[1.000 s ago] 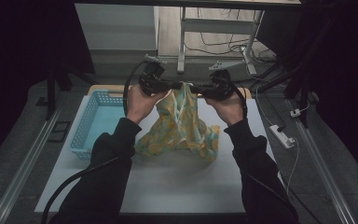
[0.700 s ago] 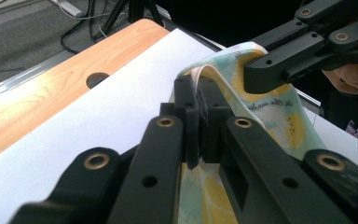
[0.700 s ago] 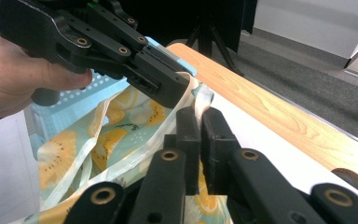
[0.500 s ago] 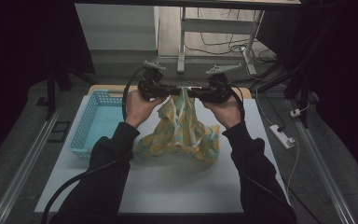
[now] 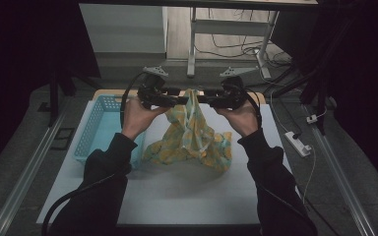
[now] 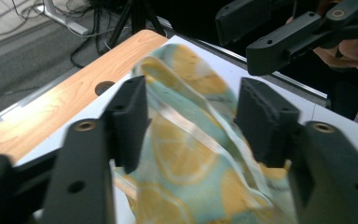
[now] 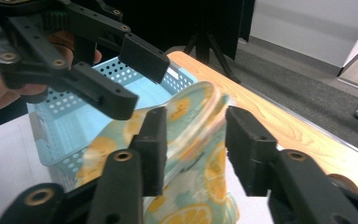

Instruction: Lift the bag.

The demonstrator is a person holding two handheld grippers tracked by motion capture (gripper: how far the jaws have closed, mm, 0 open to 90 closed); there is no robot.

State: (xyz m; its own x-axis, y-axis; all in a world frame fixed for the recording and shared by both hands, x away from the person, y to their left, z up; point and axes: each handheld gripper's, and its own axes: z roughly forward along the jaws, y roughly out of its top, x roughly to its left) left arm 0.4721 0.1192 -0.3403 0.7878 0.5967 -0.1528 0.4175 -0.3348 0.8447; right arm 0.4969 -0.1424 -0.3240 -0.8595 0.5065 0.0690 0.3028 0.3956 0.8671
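A cloth with a lemon print on pale green (image 5: pixel 192 140) lies heaped on the white table top, and its upper part rises in a peak between the two grippers. My left gripper (image 5: pixel 179 100) and right gripper (image 5: pixel 204 100) point at each other at the peak. Both pairs of jaws have just been opening. In the left gripper view the jaws of the left gripper (image 6: pixel 191 107) stand apart with the cloth (image 6: pixel 186 154) loose and blurred between them. The right gripper (image 7: pixel 196 135) has the same fold of cloth (image 7: pixel 200 186) between its parted jaws, unpressed.
A light blue perforated basket (image 5: pixel 96 128) stands at the table's left, right beside the cloth. The table's far edge is a wooden strip (image 6: pixel 51 112) with a round hole in it. A white power strip (image 5: pixel 299 144) lies on the floor to the right. Bare white table top (image 5: pixel 187 196) stretches toward the person.
Both grippers' jaws have opened off the top of the cloth that they were pinching. The left hand has shifted slightly to the left. The heap below has sagged a little.
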